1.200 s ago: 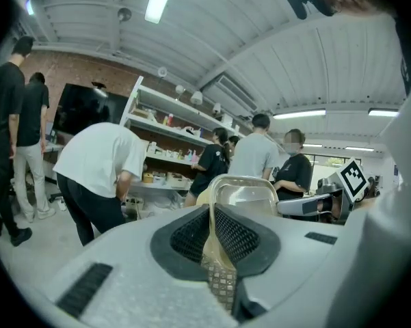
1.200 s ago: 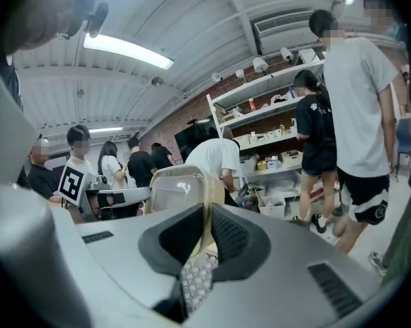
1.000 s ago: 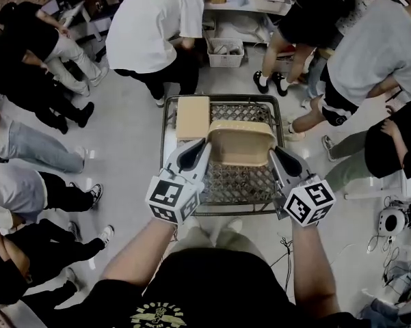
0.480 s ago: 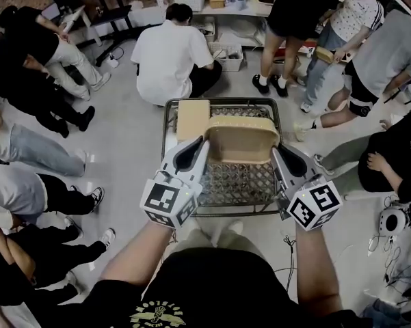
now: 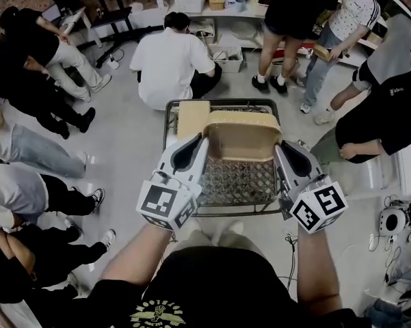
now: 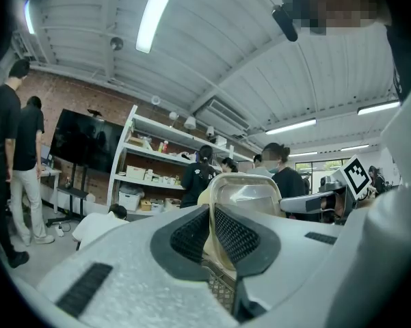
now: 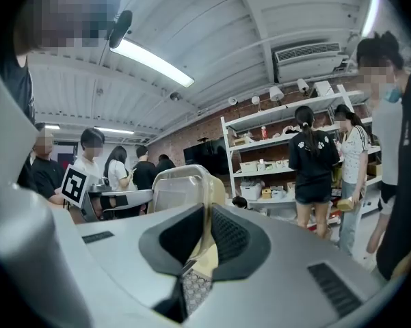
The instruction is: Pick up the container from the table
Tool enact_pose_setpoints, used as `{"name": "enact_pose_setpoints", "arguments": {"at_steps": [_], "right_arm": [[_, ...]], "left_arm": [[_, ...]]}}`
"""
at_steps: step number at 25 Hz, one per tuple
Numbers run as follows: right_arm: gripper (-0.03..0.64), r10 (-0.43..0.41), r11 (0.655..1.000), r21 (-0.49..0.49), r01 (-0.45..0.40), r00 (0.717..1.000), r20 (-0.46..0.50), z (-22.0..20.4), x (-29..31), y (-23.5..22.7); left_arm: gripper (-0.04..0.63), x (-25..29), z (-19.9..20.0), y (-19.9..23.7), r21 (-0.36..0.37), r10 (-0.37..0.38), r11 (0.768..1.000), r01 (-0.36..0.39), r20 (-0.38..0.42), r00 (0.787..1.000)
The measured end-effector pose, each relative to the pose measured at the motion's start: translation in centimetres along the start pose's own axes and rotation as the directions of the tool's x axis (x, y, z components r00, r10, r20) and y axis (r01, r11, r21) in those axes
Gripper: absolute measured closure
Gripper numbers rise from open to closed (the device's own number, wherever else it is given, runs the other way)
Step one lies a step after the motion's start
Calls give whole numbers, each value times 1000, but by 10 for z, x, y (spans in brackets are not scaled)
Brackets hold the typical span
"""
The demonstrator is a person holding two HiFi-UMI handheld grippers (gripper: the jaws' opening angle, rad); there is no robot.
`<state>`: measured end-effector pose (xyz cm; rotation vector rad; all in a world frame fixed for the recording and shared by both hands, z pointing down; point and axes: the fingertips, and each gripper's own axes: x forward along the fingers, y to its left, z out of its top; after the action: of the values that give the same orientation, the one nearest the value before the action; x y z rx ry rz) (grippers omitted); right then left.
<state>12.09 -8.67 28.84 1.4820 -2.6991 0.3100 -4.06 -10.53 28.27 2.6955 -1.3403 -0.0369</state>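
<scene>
Left gripper (image 5: 200, 142) (right (image 5: 282, 147) too) on container (image 5: 241, 137)

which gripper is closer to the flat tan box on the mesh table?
Left. The left gripper clamps the left rim of the container, just beside the flat tan box; the right gripper clamps the opposite rim, the container between it and the box.

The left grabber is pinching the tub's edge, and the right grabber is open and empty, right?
Not quite: the right gripper is shut on the container's edge too, not open and empty, as the right gripper view shows. The left gripper does pinch its other edge.
</scene>
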Motion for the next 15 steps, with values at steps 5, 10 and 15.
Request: {"name": "enact_pose_setpoints", "arguments": {"at_steps": [5, 10, 15], "right_arm": [[581, 5, 1000, -5, -5, 1000, 9, 6, -2, 1], [581, -3, 1000, 3, 3, 1000, 11, 4, -5, 2], [581, -6, 1000, 2, 6, 1000, 4, 4, -3, -1]], "left_arm": [[569, -2, 5, -3, -2, -2, 1000, 2, 8, 1000], [569, -5, 5, -5, 1, -1, 1000, 1, 12, 1000], [569, -2, 6, -5, -1, -5, 1000, 5, 6, 1000]]}}
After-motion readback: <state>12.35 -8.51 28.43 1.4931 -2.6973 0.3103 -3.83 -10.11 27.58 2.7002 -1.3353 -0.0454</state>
